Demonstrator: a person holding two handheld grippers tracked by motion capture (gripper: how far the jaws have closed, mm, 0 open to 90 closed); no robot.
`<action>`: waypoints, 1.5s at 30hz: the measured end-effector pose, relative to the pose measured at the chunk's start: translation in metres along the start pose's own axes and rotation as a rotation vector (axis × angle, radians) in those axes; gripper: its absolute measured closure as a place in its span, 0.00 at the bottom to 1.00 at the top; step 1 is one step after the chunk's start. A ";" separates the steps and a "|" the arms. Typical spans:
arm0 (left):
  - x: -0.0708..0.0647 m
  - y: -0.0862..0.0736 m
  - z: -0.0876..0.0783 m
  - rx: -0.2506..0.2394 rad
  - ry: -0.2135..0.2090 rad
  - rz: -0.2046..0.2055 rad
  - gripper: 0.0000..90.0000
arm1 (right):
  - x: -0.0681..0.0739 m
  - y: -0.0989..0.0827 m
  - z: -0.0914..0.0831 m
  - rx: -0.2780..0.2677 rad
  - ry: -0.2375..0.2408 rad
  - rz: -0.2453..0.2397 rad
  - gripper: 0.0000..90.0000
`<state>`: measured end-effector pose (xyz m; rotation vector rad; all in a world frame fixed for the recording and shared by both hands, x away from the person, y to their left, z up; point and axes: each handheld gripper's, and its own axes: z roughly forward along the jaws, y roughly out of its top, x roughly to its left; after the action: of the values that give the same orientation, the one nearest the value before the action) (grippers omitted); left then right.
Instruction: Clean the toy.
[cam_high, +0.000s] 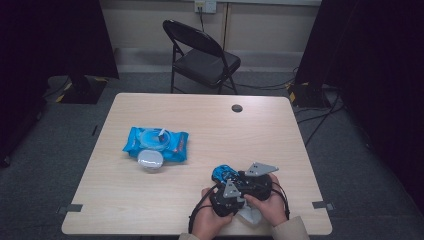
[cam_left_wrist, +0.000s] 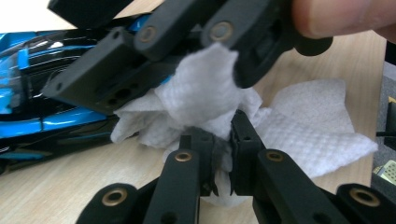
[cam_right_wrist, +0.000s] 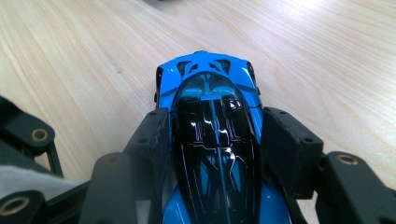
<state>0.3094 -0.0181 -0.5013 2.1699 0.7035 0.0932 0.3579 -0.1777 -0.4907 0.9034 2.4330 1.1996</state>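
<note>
At the near edge of the tabletop, two hands are seen side by side, each with a tool. The left tool is closed nearly all the way, and a crumpled white wipe is pinched between its tips; the rest of the wipe is spread loosely on the wood to one side. In the high view, the left tool is held just in front of the person, close against the right tool.

The right tool is held about halfway open, and a blue and black toy car is clamped between its pads by the flanks, roof up, with its far end pointed away across the tabletop. In the left gripper view, the car is seen just beyond the wipe, and the wipe is bunched up against the underside of the right tool. In the high view, the car is placed near the front right of the tabletop.

Farther off to the left, a blue wipes pack is laid flat, with its round lid flipped open. A folding chair is stood beyond the far edge.
</note>
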 end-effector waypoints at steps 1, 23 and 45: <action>-0.001 0.000 0.000 -0.001 -0.008 0.006 0.92 | 0.000 0.000 0.000 -0.002 0.001 0.000 0.48; 0.005 -0.006 -0.017 -0.014 -0.039 0.059 0.89 | -0.002 0.001 -0.002 -0.010 0.019 0.044 0.44; 0.034 -0.022 -0.065 -0.057 0.082 0.079 0.48 | 0.015 0.008 -0.035 -0.071 0.111 0.057 0.48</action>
<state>0.3088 0.0559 -0.4811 2.1490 0.6534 0.2415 0.3322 -0.1861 -0.4630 0.9139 2.4471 1.3822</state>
